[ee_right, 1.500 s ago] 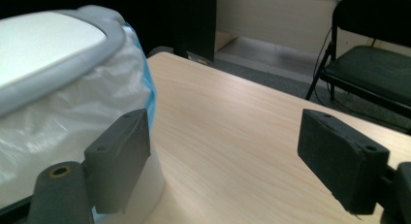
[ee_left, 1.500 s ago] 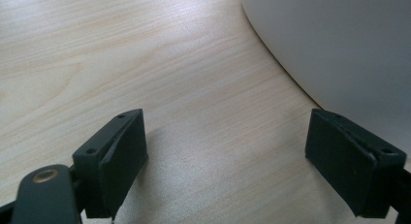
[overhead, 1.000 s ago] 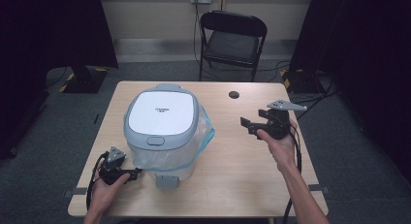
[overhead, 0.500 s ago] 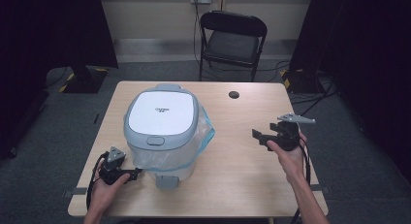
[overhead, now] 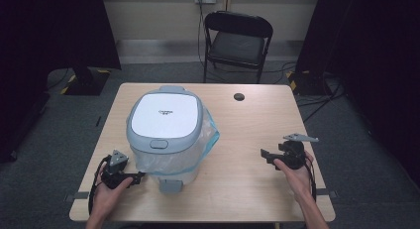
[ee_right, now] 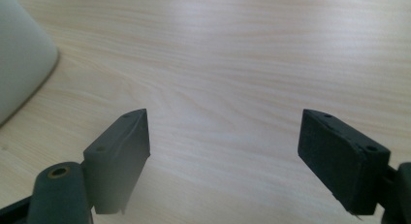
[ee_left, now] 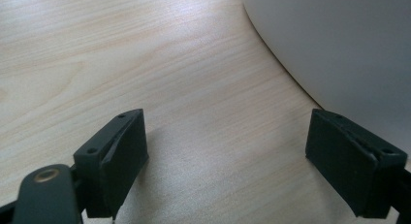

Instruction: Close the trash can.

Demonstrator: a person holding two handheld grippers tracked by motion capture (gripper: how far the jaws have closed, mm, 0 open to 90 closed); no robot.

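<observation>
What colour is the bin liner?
Translucent light blue liner, bunched under the bin lid; clearest in the high view.

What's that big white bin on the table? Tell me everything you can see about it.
The bin looks like smooth plastic: a white lid in a grey rim, shut, with a small grey push button at its front edge. A clear bag with a blue edge spills out under the lid. A grey foot pedal sticks out at its base. It stands upright on the table, left of middle, beside the left gripper.
</observation>
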